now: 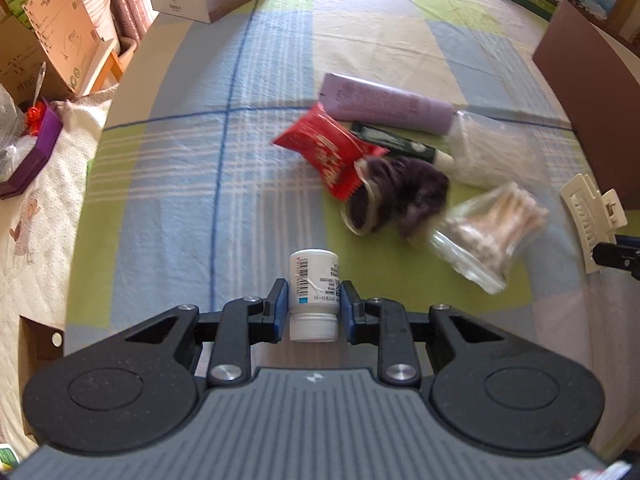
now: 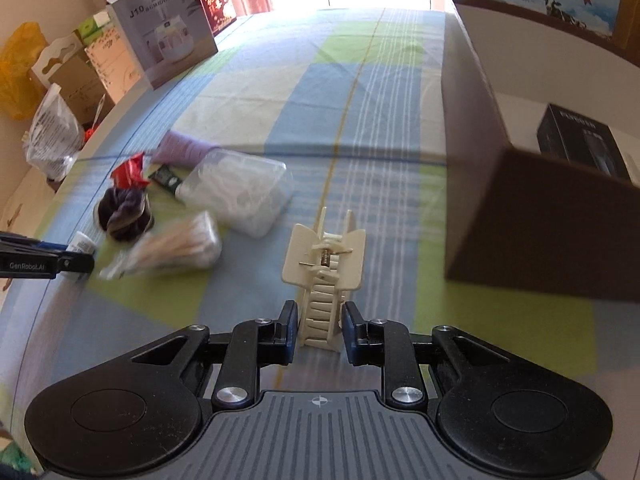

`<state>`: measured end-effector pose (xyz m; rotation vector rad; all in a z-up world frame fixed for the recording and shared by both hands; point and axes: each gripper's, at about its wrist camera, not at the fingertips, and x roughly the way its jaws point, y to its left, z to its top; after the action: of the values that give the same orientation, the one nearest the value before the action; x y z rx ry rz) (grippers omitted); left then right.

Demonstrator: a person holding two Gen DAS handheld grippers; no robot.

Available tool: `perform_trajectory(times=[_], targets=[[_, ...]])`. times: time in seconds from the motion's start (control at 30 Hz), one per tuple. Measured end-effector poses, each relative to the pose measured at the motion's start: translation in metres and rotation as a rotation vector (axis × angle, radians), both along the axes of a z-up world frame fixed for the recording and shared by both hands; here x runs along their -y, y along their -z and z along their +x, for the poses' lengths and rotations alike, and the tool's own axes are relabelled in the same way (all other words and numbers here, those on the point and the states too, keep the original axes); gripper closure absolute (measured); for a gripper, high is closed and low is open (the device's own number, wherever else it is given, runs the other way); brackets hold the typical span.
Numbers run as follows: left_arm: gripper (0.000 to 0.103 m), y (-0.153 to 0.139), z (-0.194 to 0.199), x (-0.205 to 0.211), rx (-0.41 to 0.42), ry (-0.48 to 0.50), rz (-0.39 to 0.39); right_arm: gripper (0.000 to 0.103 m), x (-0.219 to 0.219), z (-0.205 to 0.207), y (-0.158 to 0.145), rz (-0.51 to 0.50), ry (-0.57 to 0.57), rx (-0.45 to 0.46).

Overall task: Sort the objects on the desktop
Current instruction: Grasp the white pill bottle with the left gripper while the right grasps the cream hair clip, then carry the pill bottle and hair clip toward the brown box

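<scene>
My left gripper [image 1: 314, 304] is shut on a small white bottle [image 1: 314, 284] with a barcode label, held cap toward the camera over the plaid cloth. My right gripper [image 2: 320, 328] is shut on the toothed end of a cream hair claw clip [image 2: 324, 272], which points away from me. Past the bottle lie a red snack packet [image 1: 328, 148], a purple tube [image 1: 388, 104], a dark green tube [image 1: 400, 142], a dark purple scrunchie [image 1: 400, 196], a bag of cotton swabs [image 1: 492, 232] and a clear plastic box [image 1: 488, 152].
A brown cardboard box [image 2: 552, 224] stands open to the right of the clip, with a black box [image 2: 580, 144] inside. A white appliance carton [image 2: 160, 36] sits at the cloth's far left edge. Cartons and bags [image 1: 52, 52] crowd the left side.
</scene>
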<state>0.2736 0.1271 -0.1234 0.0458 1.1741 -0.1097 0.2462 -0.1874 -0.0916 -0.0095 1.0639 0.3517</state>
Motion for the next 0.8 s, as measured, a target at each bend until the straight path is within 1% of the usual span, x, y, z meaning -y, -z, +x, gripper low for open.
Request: perform_trajectory(times=[0.07,0.17,0.23,0.3,0.33,0.5,0.53,0.6,0.8], targets=[[0.080,0.000,-0.007,0.007,-0.005,0.011,-0.006,0.082,0.005,-0.008,-0.001,-0.001,-0.006,-0.010],[0.079,0.000,-0.011,0.016,0.001,0.025,0.003,0.076,0.009,-0.012,-0.002,0.002,0.013,0.005],[0.079,0.000,-0.009,0.019,0.003,0.024,0.009,0.062,0.009,-0.007,-0.003,0.001,0.034,0.015],[0.076,0.000,-0.006,0.021,0.005,0.024,0.010,0.059,0.006,-0.003,-0.006,0.016,0.035,0.044],[0.075,0.001,-0.006,0.022,0.007,0.021,0.013,0.058,0.004,-0.002,-0.007,0.010,0.033,0.060],[0.075,0.002,-0.005,0.027,0.026,0.020,0.032,0.058,-0.009,0.005,-0.006,-0.016,-0.001,0.106],[0.075,0.002,-0.005,0.027,0.026,0.017,0.033,0.058,-0.011,0.007,-0.004,-0.028,-0.009,0.102],[0.081,0.001,-0.006,0.027,0.027,0.009,0.026,0.063,-0.013,0.006,-0.001,-0.048,-0.013,0.107],[0.081,0.000,-0.016,0.027,0.022,-0.017,0.014,0.064,-0.005,-0.002,-0.002,-0.037,-0.034,0.092]])
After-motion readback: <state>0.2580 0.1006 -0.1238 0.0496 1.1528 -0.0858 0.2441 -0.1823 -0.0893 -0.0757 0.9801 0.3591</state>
